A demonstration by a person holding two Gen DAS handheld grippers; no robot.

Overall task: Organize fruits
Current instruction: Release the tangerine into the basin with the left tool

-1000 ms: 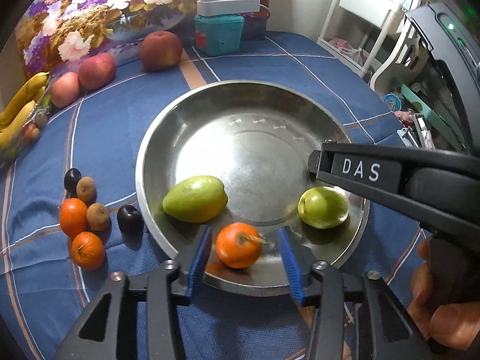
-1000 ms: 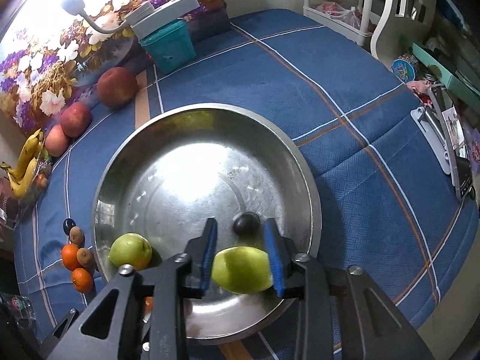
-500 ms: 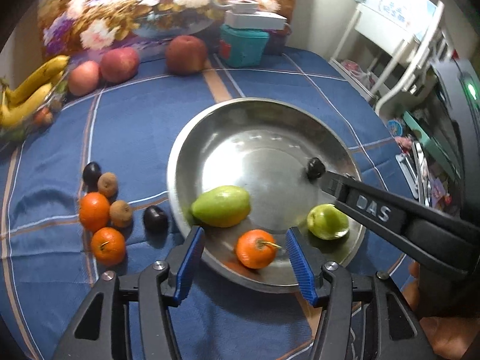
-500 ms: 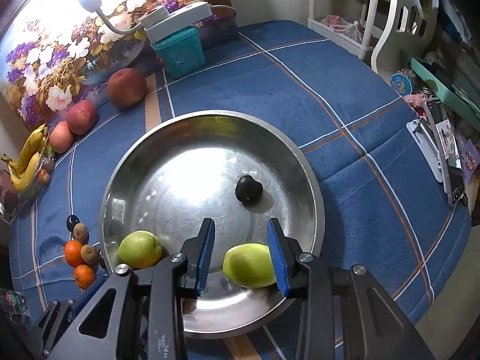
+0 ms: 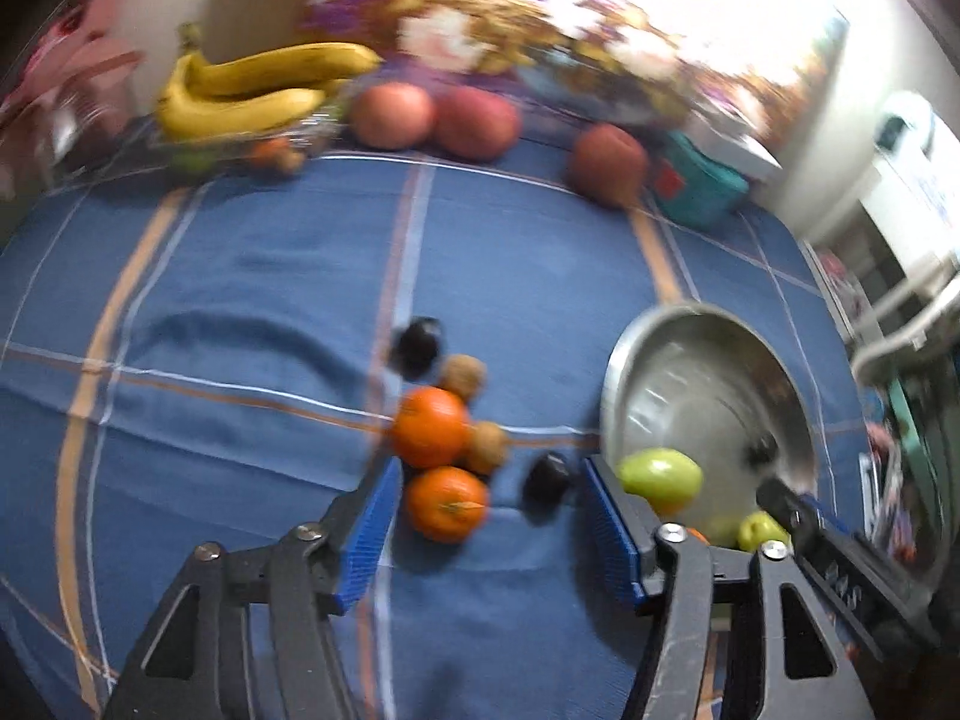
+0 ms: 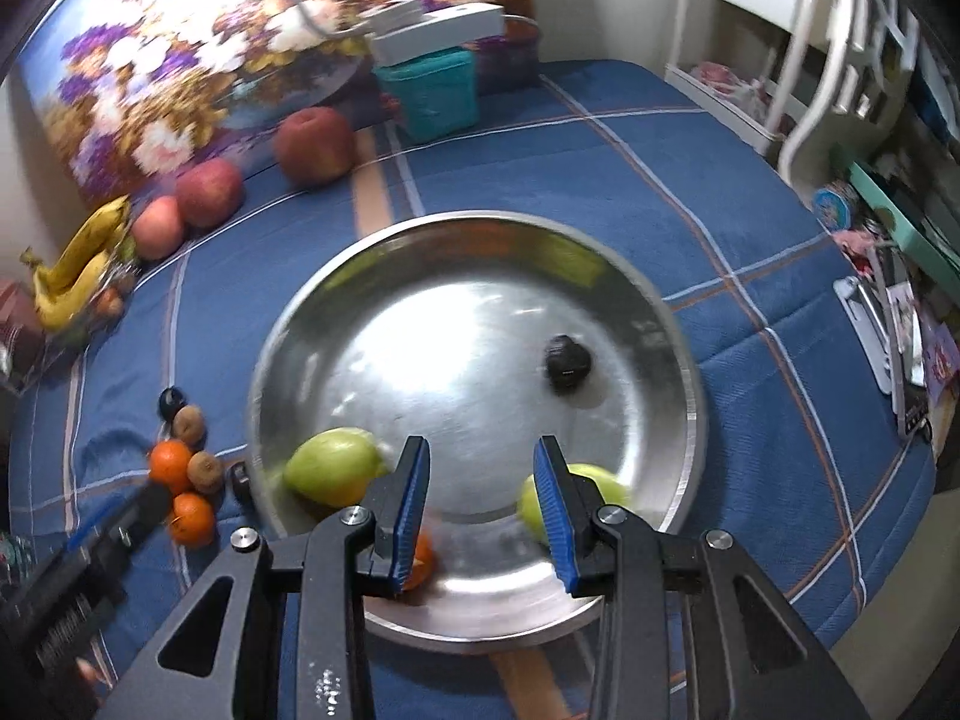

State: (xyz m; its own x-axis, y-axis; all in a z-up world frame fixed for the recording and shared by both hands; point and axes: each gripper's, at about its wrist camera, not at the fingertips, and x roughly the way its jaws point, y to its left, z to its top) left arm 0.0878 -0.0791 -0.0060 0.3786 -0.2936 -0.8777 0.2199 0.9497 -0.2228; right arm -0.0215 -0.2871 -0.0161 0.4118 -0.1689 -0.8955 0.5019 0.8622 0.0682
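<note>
While the left gripper hangs over the blue checked cloth with its blue pads spread wide and nothing between them, a cluster of loose fruit sits right at its tips. One orange lies just inside the gap near the left pad, a second orange touches it from behind, and two brown kiwis nestle against that pair. A dark plum rests close to the right pad, and another dark plum sits at the far end of the cluster. This view is smeared with motion blur, so fine detail is lost.

Over to the right gripper: fingers released, wide apart, empty, poised above the near edge of the steel bowl. Inside the bowl, a green mango lies at the near left, just beyond the left pad. A green apple sits at the near right, partly hidden behind the right pad. A dark plum rests alone towards the right of the bowl's floor, and an orange peeks out under the left finger.

Along the back of the cloth, bananas and three red apples line up before a flower painting, with a teal box nearby.
</note>
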